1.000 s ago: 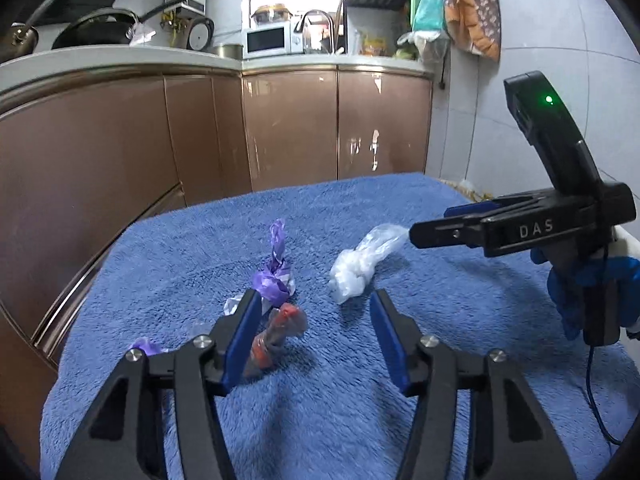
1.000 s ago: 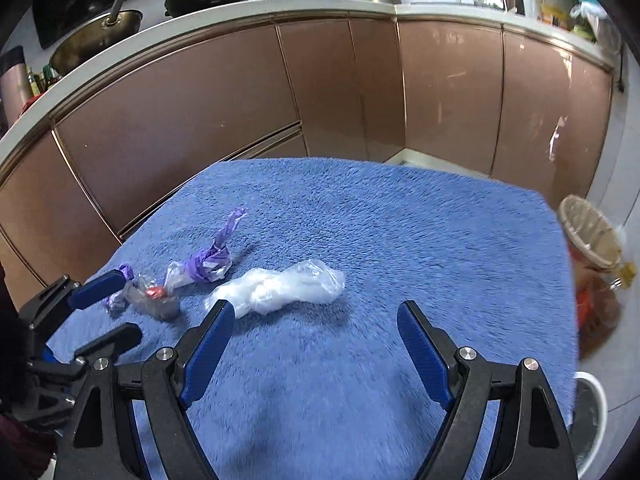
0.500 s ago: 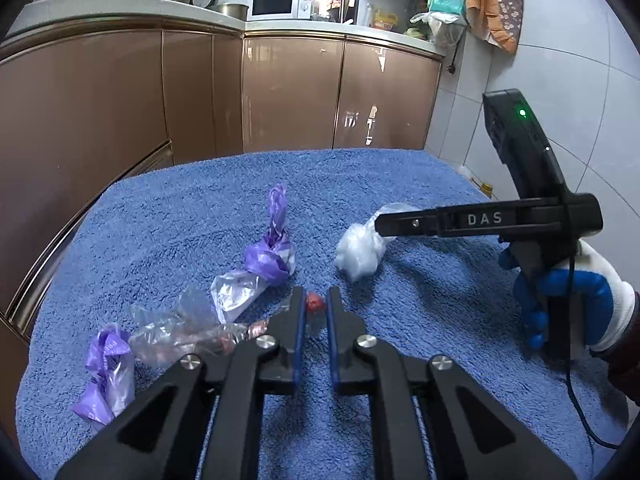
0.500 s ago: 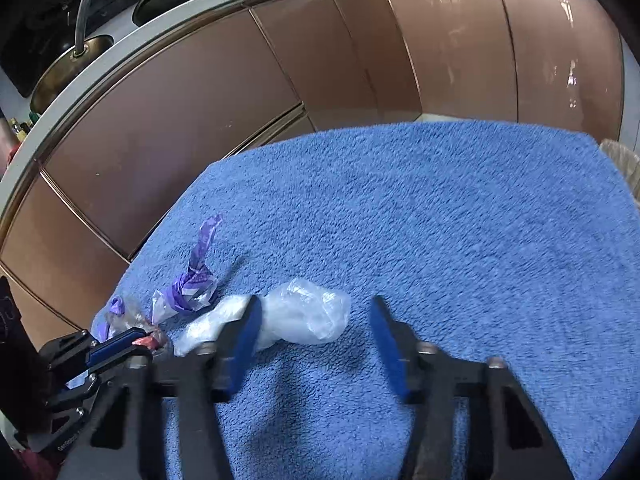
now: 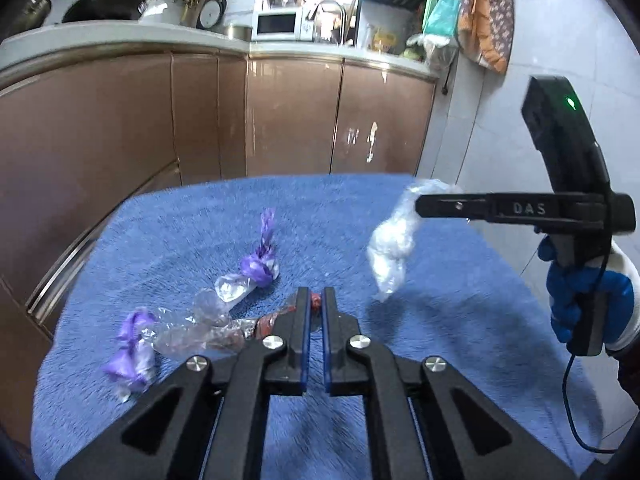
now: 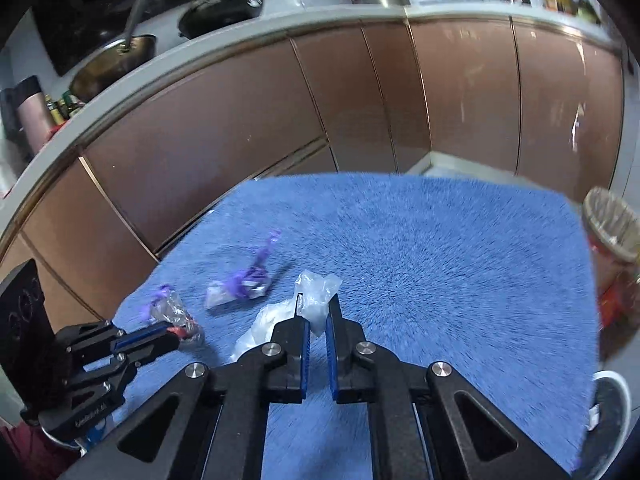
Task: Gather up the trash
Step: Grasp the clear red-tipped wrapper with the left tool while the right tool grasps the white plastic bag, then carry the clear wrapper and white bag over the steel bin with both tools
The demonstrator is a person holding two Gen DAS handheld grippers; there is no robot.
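Trash pinched in both grippers: left gripper (image 5: 315,305) clenched on red-ended clear wrapper (image 5: 208,330), right gripper (image 6: 316,314) on white plastic bag (image 6: 316,294), raised off blue towel (image 6: 440,264), presumably for wicker bin (image 6: 612,232) far right.

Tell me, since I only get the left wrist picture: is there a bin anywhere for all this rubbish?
Observer: Yes. The right wrist view shows a bin with a plastic liner, just past the right edge of the blue towel and lower than it.
Operator: And the white bag dangling from the other gripper, how is it gripped?
Observer: The right gripper is shut on the clear plastic bag. One tuft pokes up beyond the pads, and the rest trails off to the left.
Operator: How does my own gripper look from there?
Observer: Seen side on, the left gripper is shut on the red-and-clear wrapper, whose purple end sticks out past the tips.
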